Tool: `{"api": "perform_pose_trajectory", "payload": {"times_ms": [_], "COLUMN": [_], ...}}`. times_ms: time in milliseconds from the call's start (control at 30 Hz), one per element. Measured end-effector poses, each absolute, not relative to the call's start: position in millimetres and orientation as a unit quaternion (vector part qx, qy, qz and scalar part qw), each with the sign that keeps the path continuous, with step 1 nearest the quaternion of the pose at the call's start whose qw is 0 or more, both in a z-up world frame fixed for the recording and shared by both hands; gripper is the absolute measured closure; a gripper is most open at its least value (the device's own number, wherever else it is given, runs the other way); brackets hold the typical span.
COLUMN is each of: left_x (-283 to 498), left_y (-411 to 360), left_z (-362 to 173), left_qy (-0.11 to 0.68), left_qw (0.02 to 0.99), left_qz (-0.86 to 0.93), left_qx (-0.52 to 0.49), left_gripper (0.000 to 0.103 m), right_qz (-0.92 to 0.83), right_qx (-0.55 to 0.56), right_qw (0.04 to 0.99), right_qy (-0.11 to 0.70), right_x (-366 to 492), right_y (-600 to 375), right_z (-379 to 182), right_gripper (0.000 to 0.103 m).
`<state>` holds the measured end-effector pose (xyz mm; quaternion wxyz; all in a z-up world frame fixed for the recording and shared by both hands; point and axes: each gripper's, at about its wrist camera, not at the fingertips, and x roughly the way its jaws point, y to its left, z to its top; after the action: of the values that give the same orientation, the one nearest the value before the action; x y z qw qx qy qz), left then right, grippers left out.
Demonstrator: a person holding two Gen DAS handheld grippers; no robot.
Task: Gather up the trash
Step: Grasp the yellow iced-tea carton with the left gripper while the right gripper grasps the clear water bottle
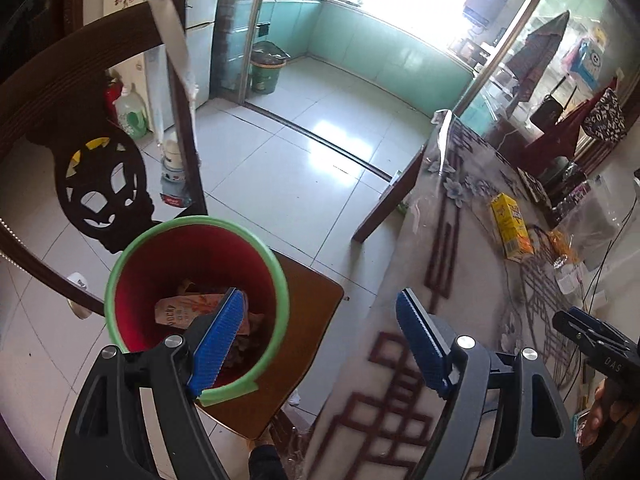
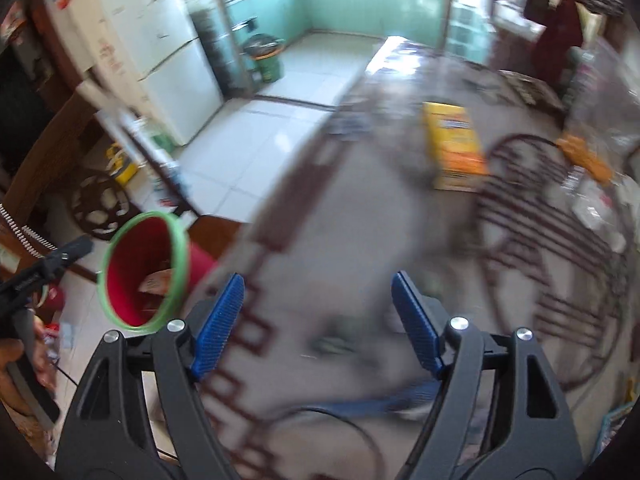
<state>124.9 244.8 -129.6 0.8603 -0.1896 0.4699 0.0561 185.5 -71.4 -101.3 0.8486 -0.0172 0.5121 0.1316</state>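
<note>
A red bin with a green rim point(image 1: 120, 272) stands on a wooden chair seat point(image 1: 316, 292) beside the table; wrappers, one a pink Pocky packet point(image 1: 180, 312), lie inside it. My left gripper point(image 1: 320, 312) is open and empty, its left finger over the bin's mouth. A yellow carton point(image 1: 510, 226) lies on the patterned table point(image 1: 400, 360). In the right wrist view, which is blurred, my right gripper point(image 2: 318, 296) is open and empty above the table, with the yellow carton point(image 2: 452, 144) ahead and the bin point(image 2: 140, 264) at the left.
A carved dark chair back point(image 1: 60, 92) rises behind the bin. Clear plastic bags and orange wrappers point(image 1: 560, 240) lie at the table's right. A green kitchen bin point(image 1: 266, 66) stands on the tiled floor by the doorway. A cable point(image 2: 340, 420) crosses the table near me.
</note>
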Motion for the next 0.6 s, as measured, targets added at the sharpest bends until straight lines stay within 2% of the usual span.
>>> {"api": "perform_pose_trajectory", "payload": {"times_ms": [267,467,600], "left_x": [151.7,165.9,177.9], "left_y": [137.7,59.4,22.2], "left_z": [-120.8,-112.8,-104.7], "left_qy": [0.477,0.478,0.479], "left_qw": [0.863,0.865,0.867], "left_qz": [0.008,-0.008,-0.01], "left_qx": [-0.166,-0.152,-0.138], "left_gripper": [0.028,0.028,0.028], "right_qz": [0.014,-0.015,-0.003], "right_qx": [-0.028,-0.076,-0.135], "right_qw": [0.86,0.845,0.833], "right_qy": [0.509,0.53,0.536], "right_x": [203.0,242.8,280.9], "right_y": [-261.0,-360.9,-389.1], "right_z": [-98.2,-124.7,-141.8], "right_gripper": [0.02,0.017,0.015]}}
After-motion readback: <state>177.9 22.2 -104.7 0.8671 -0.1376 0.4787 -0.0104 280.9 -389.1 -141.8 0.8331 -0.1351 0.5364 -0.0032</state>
